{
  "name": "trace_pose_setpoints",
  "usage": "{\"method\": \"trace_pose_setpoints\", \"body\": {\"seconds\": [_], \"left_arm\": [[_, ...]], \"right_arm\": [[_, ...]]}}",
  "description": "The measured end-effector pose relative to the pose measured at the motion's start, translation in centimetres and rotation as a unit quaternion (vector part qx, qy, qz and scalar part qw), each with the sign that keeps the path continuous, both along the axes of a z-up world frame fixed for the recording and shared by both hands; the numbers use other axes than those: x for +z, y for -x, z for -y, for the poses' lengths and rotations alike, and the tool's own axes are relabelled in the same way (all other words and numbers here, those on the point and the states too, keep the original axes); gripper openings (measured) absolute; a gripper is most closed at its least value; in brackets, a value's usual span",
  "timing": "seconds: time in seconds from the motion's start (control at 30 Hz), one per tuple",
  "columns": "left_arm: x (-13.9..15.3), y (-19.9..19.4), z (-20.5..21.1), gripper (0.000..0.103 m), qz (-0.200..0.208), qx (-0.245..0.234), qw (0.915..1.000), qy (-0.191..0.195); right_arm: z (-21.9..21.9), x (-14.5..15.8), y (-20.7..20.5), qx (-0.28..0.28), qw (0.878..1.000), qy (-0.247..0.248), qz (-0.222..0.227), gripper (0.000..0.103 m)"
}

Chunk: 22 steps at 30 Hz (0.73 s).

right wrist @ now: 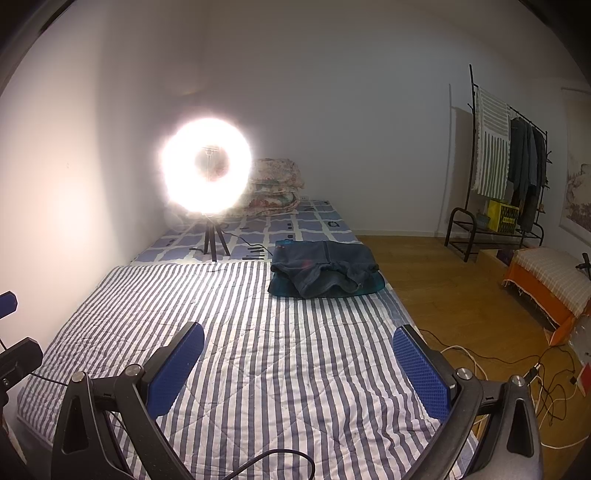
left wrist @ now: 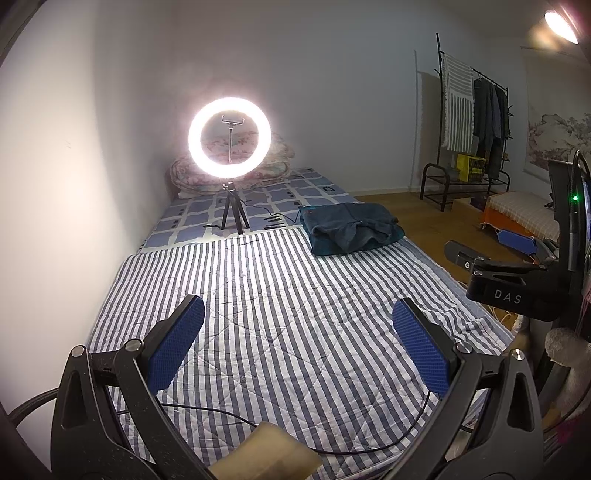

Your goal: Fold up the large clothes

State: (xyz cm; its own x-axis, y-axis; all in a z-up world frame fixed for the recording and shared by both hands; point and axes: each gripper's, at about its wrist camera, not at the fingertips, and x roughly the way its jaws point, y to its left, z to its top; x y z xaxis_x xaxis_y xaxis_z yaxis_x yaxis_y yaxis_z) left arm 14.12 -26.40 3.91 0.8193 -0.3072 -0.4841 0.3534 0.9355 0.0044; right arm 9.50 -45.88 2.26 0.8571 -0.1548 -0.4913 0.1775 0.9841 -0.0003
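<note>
Both tools are spread wide with nothing in them, left tool [left wrist: 298, 345] and right tool [right wrist: 298, 371] hovering over the striped quilt [left wrist: 280, 295]. Dark blue clothes [right wrist: 325, 273] sit folded at the bed's far right edge, near the ring light [left wrist: 229, 136]. Only the right view catches the floor cables [right wrist: 517, 373]; only the left shows the ceiling lamp [left wrist: 559, 22].

I see soft, matt dark cloth in the clothes [right wrist: 325, 273], lying on a quilted, stitched striped sheet [right wrist: 258, 350]. My pads [left wrist: 421, 350] look like blue, finely dimpled rubber on matt black plastic. The floor [right wrist: 443, 280] reads as smooth wood.
</note>
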Motion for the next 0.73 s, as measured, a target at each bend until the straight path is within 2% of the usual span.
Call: {"method": "trace_pose_setpoints", "body": {"seconds": [0.5,0.73], "left_arm": [[-0.07,-0.19,-0.35,0.103,-0.003,0.003,1.0000,0.001],[-0.05,0.00,-0.32,0.103,0.011,0.003,0.9999,-0.004]], "right_arm": [[0.04,-0.41,0.02,0.001,1.000,-0.001,-0.002,0.103],[0.05,-0.37,0.00,0.000,1.000,-0.002,-0.002,0.103]]}}
